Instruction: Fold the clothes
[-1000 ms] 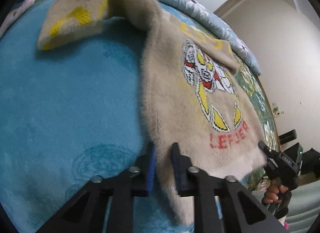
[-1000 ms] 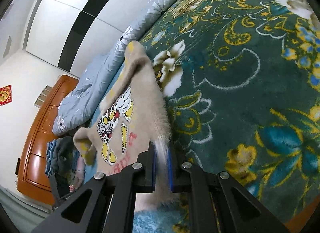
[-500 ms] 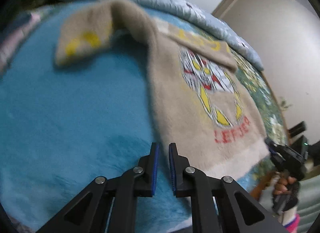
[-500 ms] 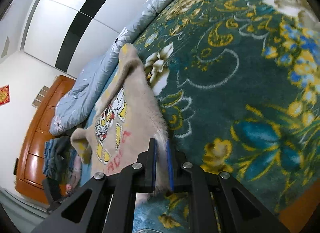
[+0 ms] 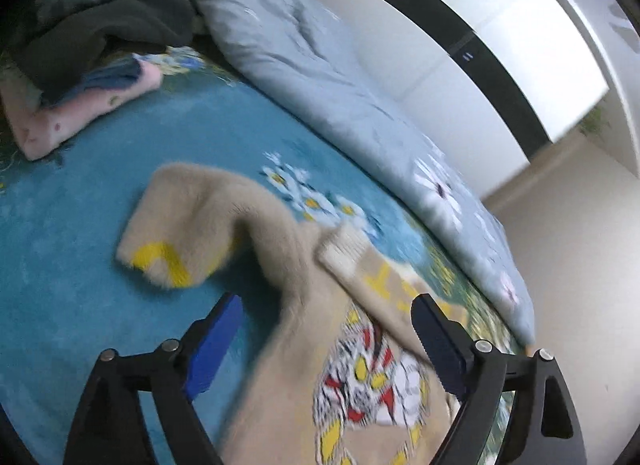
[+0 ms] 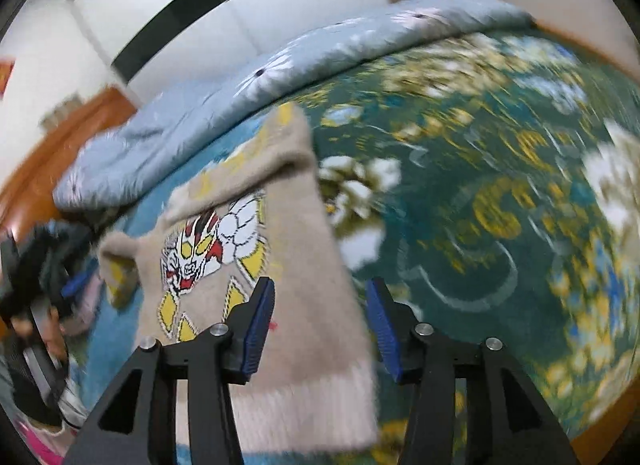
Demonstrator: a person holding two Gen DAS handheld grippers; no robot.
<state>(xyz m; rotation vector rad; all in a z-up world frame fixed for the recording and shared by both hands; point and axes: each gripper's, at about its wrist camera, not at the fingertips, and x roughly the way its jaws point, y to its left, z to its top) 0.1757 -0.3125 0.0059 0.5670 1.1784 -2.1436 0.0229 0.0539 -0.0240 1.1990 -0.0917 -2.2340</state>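
A fuzzy beige sweater [image 5: 296, 345] with a cartoon print lies flat on the bed. One sleeve [image 5: 176, 233] with yellow marks is bent out to the left. My left gripper [image 5: 325, 301] hangs over the sweater's upper part. Its jaws are opening wide, and the cloth lies below them without touching either pad. In the right wrist view the sweater [image 6: 248, 233] shows with its white ribbed hem [image 6: 308, 405] nearest. My right gripper [image 6: 320, 285] hovers above the sweater's right edge, jaws opening, with nothing pinched between them.
A blue plush blanket [image 5: 72, 233] and a green flowered blanket [image 6: 480, 193] cover the bed. A pale blue quilt [image 5: 312, 77] is bunched along the far side. Dark and pink clothes [image 5: 92, 37] are piled at the far left. A wooden headboard [image 6: 44, 157] stands behind.
Both grippers were shut on the sweater's lower corners. They have let go, opened wide, risen and rolled, and the sweater now lies flat on the bed.
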